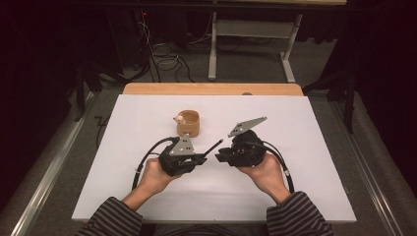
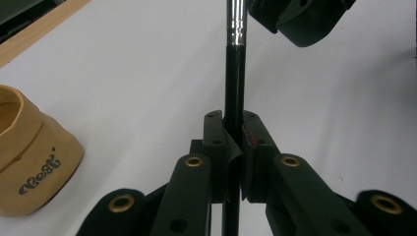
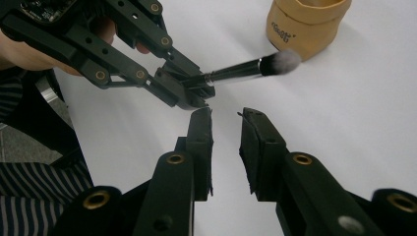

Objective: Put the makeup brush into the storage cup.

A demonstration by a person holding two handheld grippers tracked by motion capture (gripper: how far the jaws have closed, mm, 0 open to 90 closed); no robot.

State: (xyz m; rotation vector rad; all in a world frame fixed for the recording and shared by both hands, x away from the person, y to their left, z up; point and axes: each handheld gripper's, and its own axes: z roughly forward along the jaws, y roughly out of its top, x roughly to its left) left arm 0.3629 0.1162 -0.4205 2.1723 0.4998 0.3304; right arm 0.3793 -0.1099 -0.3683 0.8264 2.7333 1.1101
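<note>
My left gripper (image 3: 196,91) pinches the makeup brush (image 3: 246,69) by its handle, bristles pointing beyond my jaws. My right gripper (image 3: 226,128), jaws apart with nothing between, sits just beside that brush.

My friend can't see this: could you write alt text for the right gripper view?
The left gripper clamps a makeup brush, bristles toward a tan pouch on the white table. Below, the right gripper has open, empty jaws.
</note>
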